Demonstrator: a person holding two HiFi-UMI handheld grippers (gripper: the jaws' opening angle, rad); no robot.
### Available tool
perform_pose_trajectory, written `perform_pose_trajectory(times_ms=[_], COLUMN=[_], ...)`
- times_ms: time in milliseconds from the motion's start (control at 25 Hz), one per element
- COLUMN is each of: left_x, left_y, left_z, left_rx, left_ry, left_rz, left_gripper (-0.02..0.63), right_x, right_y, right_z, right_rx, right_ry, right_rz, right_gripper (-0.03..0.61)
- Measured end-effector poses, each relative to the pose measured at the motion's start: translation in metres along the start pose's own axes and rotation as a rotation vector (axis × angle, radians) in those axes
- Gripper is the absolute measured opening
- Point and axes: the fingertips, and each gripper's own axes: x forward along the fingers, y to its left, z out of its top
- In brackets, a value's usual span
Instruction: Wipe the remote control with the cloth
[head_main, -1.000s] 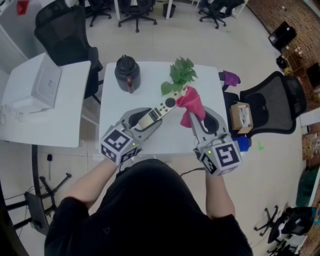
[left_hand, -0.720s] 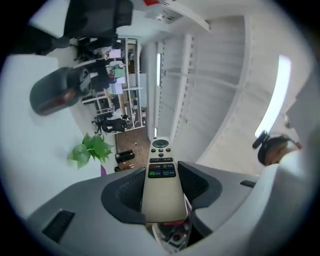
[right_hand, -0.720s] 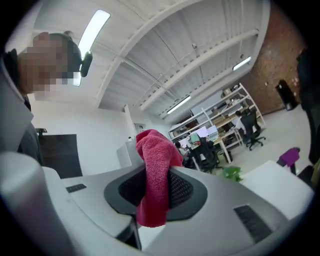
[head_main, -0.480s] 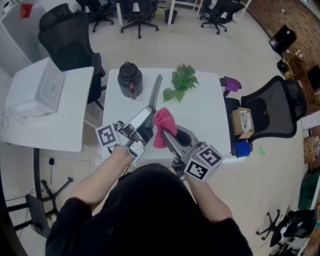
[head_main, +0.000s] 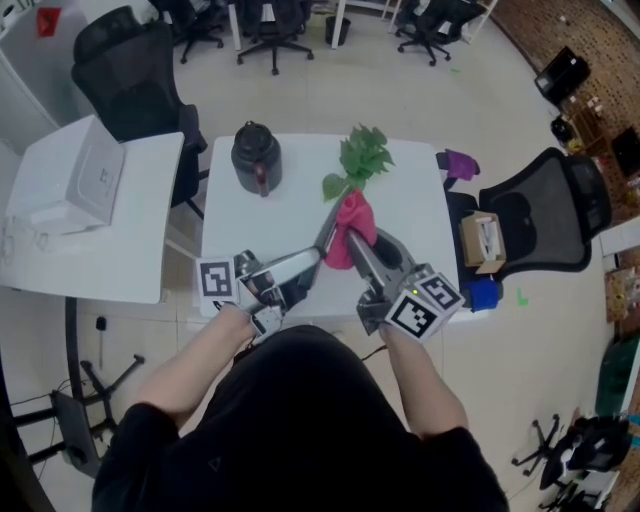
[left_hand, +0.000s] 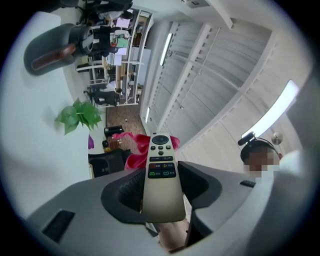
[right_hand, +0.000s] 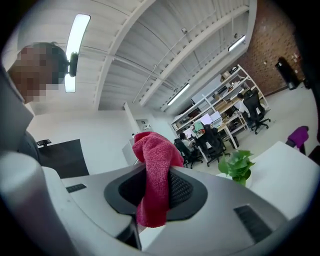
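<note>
My left gripper (head_main: 290, 268) is shut on the lower end of a slim beige remote control (head_main: 325, 235), which it holds off the white table (head_main: 420, 210), slanting up to the right. In the left gripper view the remote (left_hand: 160, 170) shows its button face between the jaws. The right gripper (head_main: 360, 248) is shut on a pink cloth (head_main: 352, 222), whose bunched top lies against the remote's far end. That cloth (right_hand: 155, 170) hangs through the jaws in the right gripper view, and it shows behind the remote as a pink cloth (left_hand: 131, 156) in the left gripper view.
A black teapot (head_main: 255, 152) and a green leafy plant (head_main: 360, 155) stand at the table's far side. A black office chair (head_main: 545, 215) and a cardboard box (head_main: 478, 240) are to the right. A side table with a white device (head_main: 85, 185) is to the left.
Both grippers swung left and nearer with the remote standing steeper, then shifted right again. The cloth has stayed against the remote's upper part throughout.
</note>
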Motion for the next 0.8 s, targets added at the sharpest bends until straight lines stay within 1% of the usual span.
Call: perform_pose_trajectory(times_ms=[80, 160, 280, 400, 480, 560, 680, 800], left_x=[0.0, 0.0, -0.001, -0.003, -0.005, -0.006, -0.004, 0.0], left_y=[0.0, 0.0, 0.001, 0.003, 0.002, 0.001, 0.0, -0.003], left_z=[-0.009, -0.013, -0.01, 0.013, 0.032, 0.045, 0.051, 0.04], left_rx=[-0.003, -0.005, -0.011, -0.015, -0.009, 0.003, 0.011, 0.01], left_ry=[0.036, 0.046, 0.013, -0.089, -0.158, -0.198, -0.204, -0.156], left_rz=[-0.006, -0.008, -0.009, -0.004, -0.001, 0.003, 0.006, 0.003], left_gripper=[0.209, 0.209, 0.209, 0.209, 0.209, 0.209, 0.209, 0.209], right_x=[-0.005, -0.01, -0.016, -0.017, -0.013, -0.008, -0.001, 0.001], right_y=[-0.009, -0.014, -0.011, 0.007, 0.024, 0.038, 0.05, 0.048], right_z=[0.015, 0.026, 0.032, 0.016, -0.005, -0.026, -0.047, -0.047], right_rx=[-0.009, -0.018, -0.025, -0.028, -0.032, -0.029, -0.017, -0.008], right_ry=[-0.033, -0.056, -0.07, -0.034, 0.022, 0.078, 0.132, 0.127], right_rz=[-0.022, -0.035, -0.035, 0.01, 0.057, 0.098, 0.138, 0.137], right_gripper=[0.092, 0.092, 0.092, 0.092, 0.092, 0.092, 0.092, 0.092])
